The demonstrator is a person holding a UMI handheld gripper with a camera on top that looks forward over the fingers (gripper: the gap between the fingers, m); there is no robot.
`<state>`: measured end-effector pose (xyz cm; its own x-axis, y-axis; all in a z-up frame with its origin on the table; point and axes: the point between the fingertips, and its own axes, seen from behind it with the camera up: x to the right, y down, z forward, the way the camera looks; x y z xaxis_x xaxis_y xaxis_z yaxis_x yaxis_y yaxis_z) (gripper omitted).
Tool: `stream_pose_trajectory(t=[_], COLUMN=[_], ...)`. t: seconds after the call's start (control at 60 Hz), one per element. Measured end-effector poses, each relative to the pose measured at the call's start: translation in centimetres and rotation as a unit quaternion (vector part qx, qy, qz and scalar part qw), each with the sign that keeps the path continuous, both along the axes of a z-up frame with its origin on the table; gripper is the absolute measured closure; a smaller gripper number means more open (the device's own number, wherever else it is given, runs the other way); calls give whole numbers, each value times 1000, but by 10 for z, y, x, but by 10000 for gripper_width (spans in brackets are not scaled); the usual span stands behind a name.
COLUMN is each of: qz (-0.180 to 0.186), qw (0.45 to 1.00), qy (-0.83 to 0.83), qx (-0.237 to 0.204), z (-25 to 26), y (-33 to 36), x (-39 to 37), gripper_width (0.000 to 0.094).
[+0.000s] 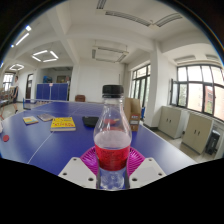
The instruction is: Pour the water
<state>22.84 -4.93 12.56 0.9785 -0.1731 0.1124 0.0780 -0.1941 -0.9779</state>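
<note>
A clear plastic bottle (112, 135) with a black cap and a red label stands upright between my gripper's fingers (112, 165). The pink pads (90, 160) press on the bottle's lower body from both sides. The bottle's base, clear and holding water, shows just below the label. The bottle appears lifted above the blue table (40, 140), which lies beyond and below it.
On the blue table lie a yellow book (63, 124), a dark flat object (91, 122) and small items at the far left (30, 120). White cabinets (185, 127) stand under the windows at the right. Blue lockers (52, 92) line the far wall.
</note>
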Motion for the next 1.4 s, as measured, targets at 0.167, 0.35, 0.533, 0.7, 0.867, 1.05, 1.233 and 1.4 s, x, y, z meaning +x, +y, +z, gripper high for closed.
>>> stream_pose_trajectory(t=[0.167,0.35,0.533,0.7,0.867,1.05,1.233,1.4], qz=[-30,-89,-98,3,104,193,225,227], qw=[997,956,827,676,543,375,333,367], qy=[-74,-272,-544,-724,-821,-895,-907,-891], qx=[21,58,99,138,143,147,126,139], z=[64,186,312,329,266,151,92,111], y=[12,21,43,70,94,93,104,102], x=[-19,-88,-246,-458,-627,-758,-782,-783], gripper_width=[617,616,615,613,614,613,617,616])
